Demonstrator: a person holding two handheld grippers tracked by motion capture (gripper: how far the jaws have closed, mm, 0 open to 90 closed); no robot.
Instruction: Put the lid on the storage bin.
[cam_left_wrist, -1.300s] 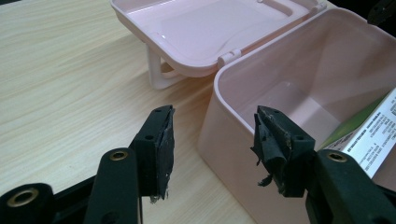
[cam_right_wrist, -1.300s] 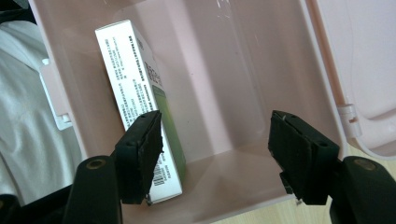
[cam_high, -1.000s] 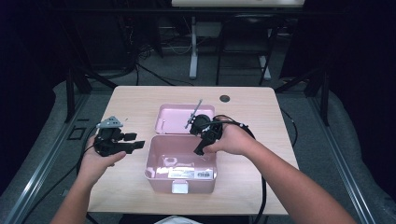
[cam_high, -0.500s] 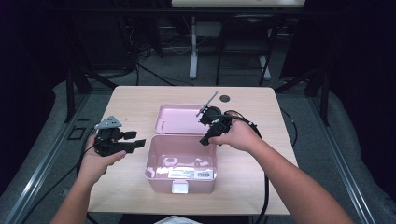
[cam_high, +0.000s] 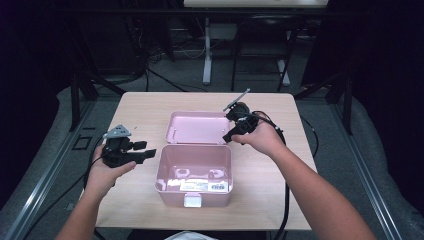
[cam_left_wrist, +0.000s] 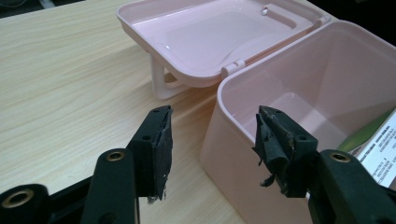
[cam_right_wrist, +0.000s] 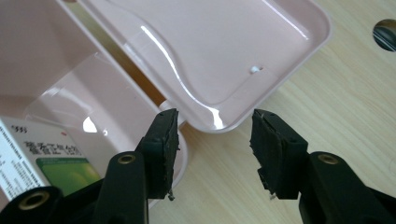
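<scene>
On the near half of the wooden table (cam_high: 135, 200), a pink box (cam_high: 194, 176) stands open, with a white latch tab (cam_high: 193, 201) at the middle of its front wall and a printed label (cam_high: 207, 186) lying inside along that wall. In the left gripper view the label (cam_left_wrist: 380, 149) shows green and white against the box's inner side.

To the left of the box, the left gripper (cam_high: 145, 153) is held in the person's left hand (cam_high: 102, 170), just beside the box's left wall and apart from it. Its jaws stand spread with nothing between them; the left gripper view shows the gap facing the box's corner (cam_left_wrist: 243, 130), and the worn black pads (cam_left_wrist: 161, 140) touch nothing.

Behind the box, its lid (cam_high: 197, 127) lies flat on the table, inside face up, joined to the back rim by the hinge.

At the lid's right rear corner, the right gripper (cam_high: 231, 135) is held in the right hand (cam_high: 262, 137), above the corner where lid and box meet. Its jaws are also spread and empty; the right gripper view shows the lid's rounded corner (cam_right_wrist: 219, 121) just beyond the gap, untouched.

Farther back, a small dark round hole (cam_right_wrist: 385, 32) sits in the tabletop near the far edge.
</scene>
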